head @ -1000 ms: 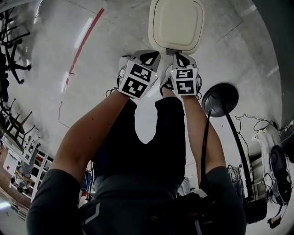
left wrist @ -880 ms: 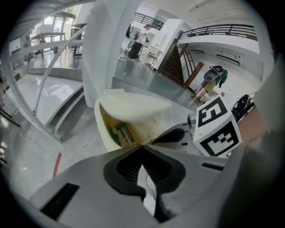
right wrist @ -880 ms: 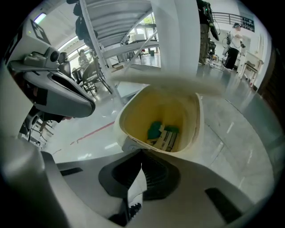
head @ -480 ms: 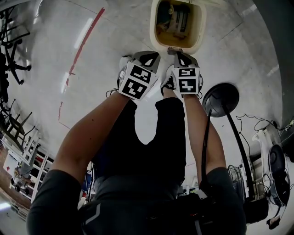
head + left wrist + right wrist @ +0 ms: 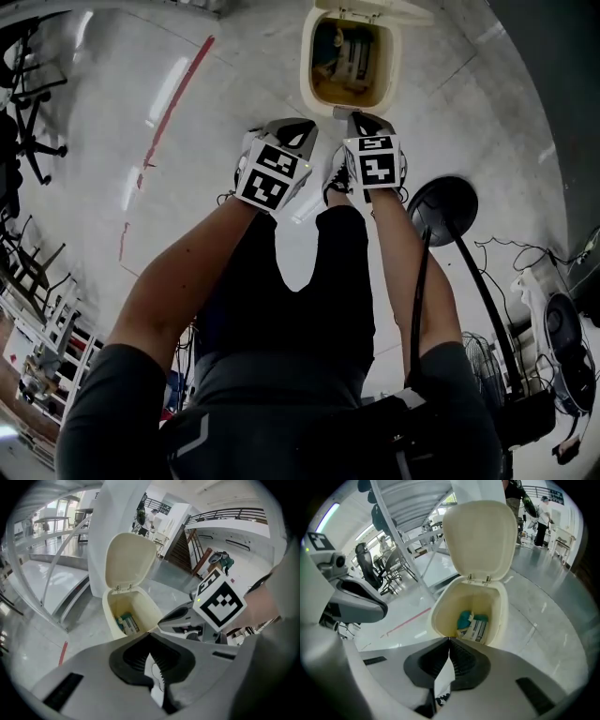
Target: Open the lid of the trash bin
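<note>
Trash bin [image 5: 316,92]: cream, set on the grey floor [image 5: 234,56] just ahead of both grippers, at the top of the head view.
Lid [image 5: 480,538]: stood upright on the hinge at the bin's far edge, so the inside is laid open.
Contents: a teal item [image 5: 464,619] and a white printed carton [image 5: 477,629] are seen at the bottom of the bin.
Left gripper [image 5: 149,635]: the jaws are closed tip to tip and nothing is held between them; it is held just short of the bin's near rim.
Right gripper [image 5: 449,640]: the jaws are likewise closed on nothing; it is held just beside the left gripper, pointed at the near rim. Contact with the rim cannot be told.
Red line [image 5: 178,89]: painted on the floor, left of the bin.
Black stand [image 5: 445,206]: a round base with a pole, right of the right gripper.
</note>
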### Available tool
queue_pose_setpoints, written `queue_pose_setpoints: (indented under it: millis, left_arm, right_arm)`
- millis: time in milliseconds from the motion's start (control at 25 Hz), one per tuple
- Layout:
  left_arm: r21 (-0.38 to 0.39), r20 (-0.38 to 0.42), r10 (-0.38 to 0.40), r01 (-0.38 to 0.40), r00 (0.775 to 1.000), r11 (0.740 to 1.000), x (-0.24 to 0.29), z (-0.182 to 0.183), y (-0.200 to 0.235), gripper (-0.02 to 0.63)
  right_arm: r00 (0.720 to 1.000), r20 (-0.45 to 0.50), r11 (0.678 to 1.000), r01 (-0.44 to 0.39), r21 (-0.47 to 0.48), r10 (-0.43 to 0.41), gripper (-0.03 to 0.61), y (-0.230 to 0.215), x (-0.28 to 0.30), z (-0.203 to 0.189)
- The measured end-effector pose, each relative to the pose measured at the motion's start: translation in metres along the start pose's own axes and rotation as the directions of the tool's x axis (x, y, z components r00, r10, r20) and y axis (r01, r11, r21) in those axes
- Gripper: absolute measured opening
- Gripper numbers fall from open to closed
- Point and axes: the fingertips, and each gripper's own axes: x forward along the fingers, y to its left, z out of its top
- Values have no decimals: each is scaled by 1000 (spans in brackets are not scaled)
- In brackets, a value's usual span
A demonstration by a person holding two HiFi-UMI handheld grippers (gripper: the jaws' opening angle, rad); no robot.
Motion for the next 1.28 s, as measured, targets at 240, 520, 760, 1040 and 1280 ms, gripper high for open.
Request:
queue_pose_setpoints:
  millis: [240, 520, 760, 1040, 1280]
  left_arm:
    - [6, 28, 3, -3, 1000, 1000, -49, 29, -17, 9]
    - [80, 110, -24, 16, 994, 997, -113, 85, -41, 9]
    - [164, 185, -30, -1, 982, 986, -178, 127, -53, 9]
    - [210, 327, -70, 0, 942, 978, -248, 193, -77, 9]
    - [242, 420, -122, 19, 899, 970, -304, 238, -107, 8]
  right_arm:
    - [998, 69, 1000, 13, 10, -14, 28, 3, -77, 40]
    - [977, 199, 993, 63, 102, -82, 28, 0, -174, 85]
    - [947, 297, 991, 99, 88, -121, 28, 15, -257, 118]
    - [902, 407, 988, 114, 102, -146, 28, 22, -347, 153]
    - [839, 525, 989, 111, 96, -145, 28, 34, -428, 182]
